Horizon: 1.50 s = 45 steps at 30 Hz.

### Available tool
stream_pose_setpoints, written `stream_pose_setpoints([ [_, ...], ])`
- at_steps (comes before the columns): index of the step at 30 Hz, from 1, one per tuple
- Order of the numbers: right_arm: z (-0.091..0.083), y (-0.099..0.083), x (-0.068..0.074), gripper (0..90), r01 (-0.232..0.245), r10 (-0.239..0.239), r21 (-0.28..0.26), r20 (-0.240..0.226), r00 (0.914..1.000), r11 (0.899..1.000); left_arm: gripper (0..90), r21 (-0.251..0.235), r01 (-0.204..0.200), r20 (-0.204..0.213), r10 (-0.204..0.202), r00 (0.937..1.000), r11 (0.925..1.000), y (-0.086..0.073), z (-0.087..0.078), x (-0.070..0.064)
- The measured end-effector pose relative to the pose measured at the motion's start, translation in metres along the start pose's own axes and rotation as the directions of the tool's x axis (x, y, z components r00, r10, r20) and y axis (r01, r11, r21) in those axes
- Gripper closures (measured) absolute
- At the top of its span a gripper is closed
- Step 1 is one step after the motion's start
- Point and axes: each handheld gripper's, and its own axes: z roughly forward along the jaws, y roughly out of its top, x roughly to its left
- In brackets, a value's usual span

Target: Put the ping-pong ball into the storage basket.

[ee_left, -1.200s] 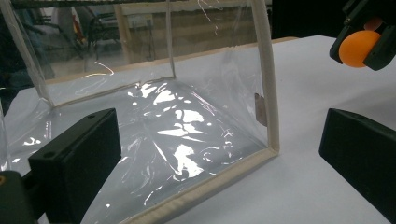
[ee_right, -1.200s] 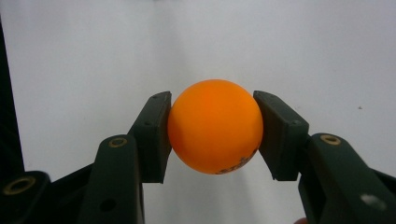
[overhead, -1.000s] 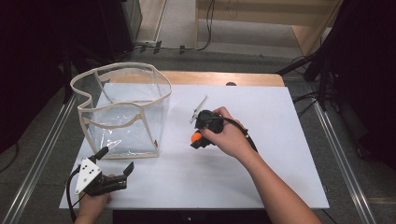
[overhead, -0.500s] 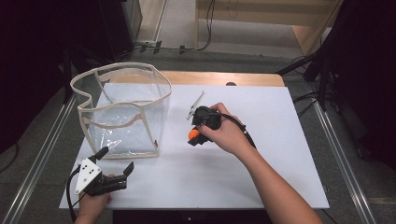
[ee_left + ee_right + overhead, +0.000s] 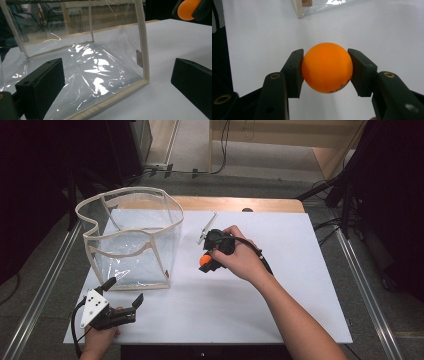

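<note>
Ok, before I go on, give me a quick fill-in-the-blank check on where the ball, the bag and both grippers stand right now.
1. The right gripper is shut on an orange ____.
2. The clear bag stands on the white table with its top ____.
3. The left gripper, near the table's front edge, has its jaws ____.
4. The bag stands to the ____ of the ball in the high view.

Missing words: ball; open; open; left

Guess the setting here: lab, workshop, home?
Probably a lab data-collection bench: a white table edged by metal rails, cables on the floor behind, handheld claws, the right claw pinching an orange ball, a clear bag as prop.
</note>
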Motion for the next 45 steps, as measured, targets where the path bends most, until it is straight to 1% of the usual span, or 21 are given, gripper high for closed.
stream_pose_setpoints([
  [1, 0.0, 0.001, 0.0, 47.2, 0.005, -0.005, -0.006, -0.002, 1.0, 1.0, 0.0, 0.0, 0.0, 0.0, 0.0, 1.0, 1.0, 0.0, 0.0, 0.0],
  [2, -0.002, 0.002, 0.0, 47.2, 0.006, -0.006, 0.004, 0.001, 1.0, 1.0, 0.0, 0.0, 0.0, 0.0, 0.0, 1.0, 1.0, 0.0, 0.0, 0.0],
  [4, -0.003, 0.004, -0.001, 47.2, 0.011, -0.011, -0.009, -0.004, 0.9999, 1.0, 0.0, 0.0, -0.001, 0.0, 0.001, 1.0, 1.0, 0.0, 0.0, 0.0],
  [7, -0.004, 0.006, -0.002, 47.2, 0.011, -0.011, -0.001, -0.001, 0.9999, 1.0, 0.0, 0.0, -0.001, 0.001, 0.001, 1.0, 1.0, 0.0, 0.0, 0.0],
  [8, -0.004, 0.007, -0.002, 47.2, 0.007, -0.007, -0.007, -0.002, 1.0, 1.0, 0.0, 0.0, 0.0, 0.001, 0.0, 1.0, 1.0, 0.0, 0.0, 0.0],
  [13, -0.008, 0.012, -0.003, 47.2, 0.014, -0.014, -0.003, 0.0, 0.9999, 1.0, 0.0, -0.001, 0.0, 0.002, 0.0, 1.0, 1.0, 0.0, 0.0, 0.0],
  [15, -0.009, 0.014, -0.003, 47.2, 0.013, -0.013, -0.01, 0.0, 0.9999, 1.0, 0.0, 0.001, -0.001, 0.001, 0.001, 1.0, 1.0, 0.0, 0.0, 0.0],
  [20, -0.011, 0.017, -0.003, 47.2, 0.018, -0.018, -0.005, 0.002, 0.9998, 1.0, 0.0, 0.002, -0.002, 0.002, 0.002, 1.0, 1.0, 0.0, 0.0, 0.0],
  [24, -0.011, 0.019, -0.005, 47.2, 0.019, -0.019, -0.016, -0.001, 0.9998, 1.0, 0.0, 0.004, -0.004, 0.003, 0.004, 1.0, 1.0, 0.0, 0.0, 0.0],
  [27, -0.012, 0.021, -0.005, 47.2, 0.017, -0.017, -0.01, 0.0, 0.9999, 1.0, 0.0, 0.004, -0.004, 0.002, 0.004, 1.0, 1.0, 0.0, 0.0, 0.0],
  [28, -0.012, 0.021, -0.006, 47.2, 0.027, -0.027, -0.017, -0.003, 0.9996, 0.999, 0.0, 0.004, -0.004, 0.002, 0.004, 1.0, 1.0, 0.0, 0.0, 0.0],
  [30, -0.013, 0.023, -0.005, 47.2, 0.021, -0.021, -0.01, -0.002, 0.9998, 1.0, 0.0, 0.004, -0.005, 0.001, 0.005, 1.0, 1.0, 0.0, 0.0, 0.0],
  [33, -0.014, 0.025, -0.006, 47.2, 0.029, -0.029, -0.018, -0.001, 0.9996, 0.999, 0.0, 0.004, -0.006, 0.001, 0.006, 1.0, 1.0, 0.0, 0.0, 0.0],
  [34, -0.015, 0.025, -0.006, 47.2, 0.021, -0.021, -0.012, 0.001, 0.9998, 1.0, 0.0, 0.004, -0.006, 0.002, 0.006, 1.0, 1.0, 0.0, 0.0, 0.0],
  [40, -0.018, 0.03, -0.007, 47.2, 0.023, -0.023, -0.013, -0.005, 0.9997, 1.0, 0.0, 0.004, -0.007, 0.002, 0.007, 1.0, 1.0, 0.0, 0.0, 0.0],
  [42, -0.019, 0.032, -0.007, 47.2, 0.033, -0.033, -0.012, -0.003, 0.9994, 0.999, 0.0, 0.004, -0.007, 0.002, 0.007, 1.0, 1.0, 0.0, 0.0, 0.0],
  [45, -0.02, 0.035, -0.007, 47.2, 0.03, -0.031, -0.015, -0.005, 0.9995, 0.999, 0.0, 0.004, -0.008, 0.002, 0.008, 1.0, 1.0, 0.0, 0.0, -0.001],
])
